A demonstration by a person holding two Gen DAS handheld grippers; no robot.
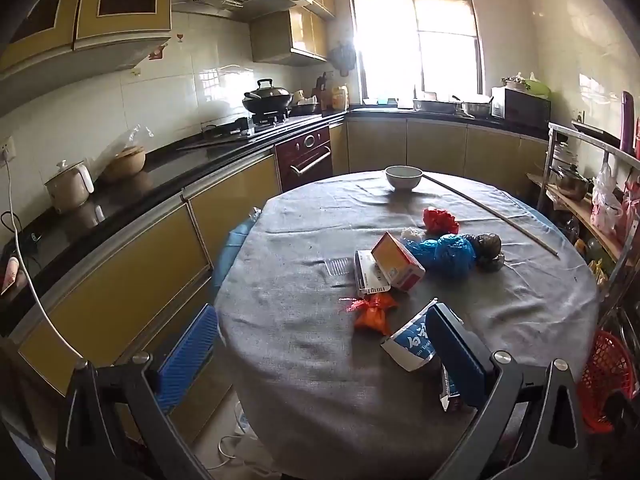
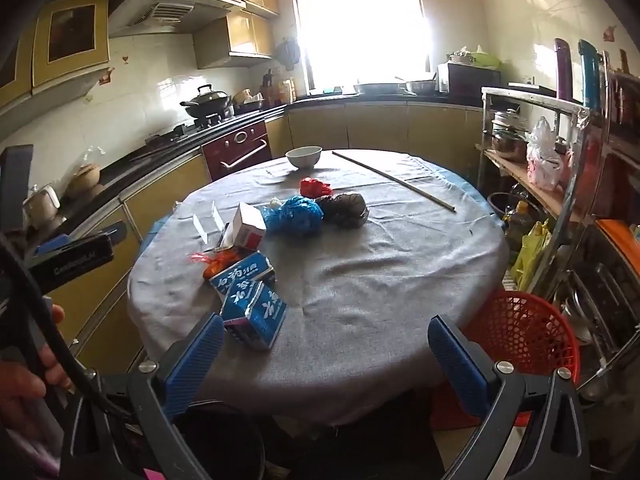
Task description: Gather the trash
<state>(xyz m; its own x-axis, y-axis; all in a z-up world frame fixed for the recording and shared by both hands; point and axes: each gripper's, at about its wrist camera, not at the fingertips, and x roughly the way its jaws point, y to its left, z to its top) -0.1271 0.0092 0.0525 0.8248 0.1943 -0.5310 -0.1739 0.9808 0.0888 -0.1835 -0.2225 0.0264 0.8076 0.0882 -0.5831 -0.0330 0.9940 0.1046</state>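
Kitchen setting: a round table [image 2: 380, 280] under grey cloth carries the trash. Taking the white bowl [image 2: 304, 157] as landmark, the litter lies nearer the camera than it, left to right: clear plastic tray [image 2: 208, 224], orange wrapper [image 2: 218, 264], blue cartons [image 2: 252, 300], small box [image 2: 249, 226], blue bag [image 2: 298, 214], red bag [image 2: 315, 187], dark bag [image 2: 344, 209].

Both tools are spread wide and empty: left gripper [image 1: 320, 344], right gripper [image 2: 328, 344].

Judgement: collection not yet begun; the next move calls for lowering onto the nearest carton.

Only the right view shows the red basket [image 2: 520, 332] fully, a likely receptacle, and a hand [image 2: 24, 380].
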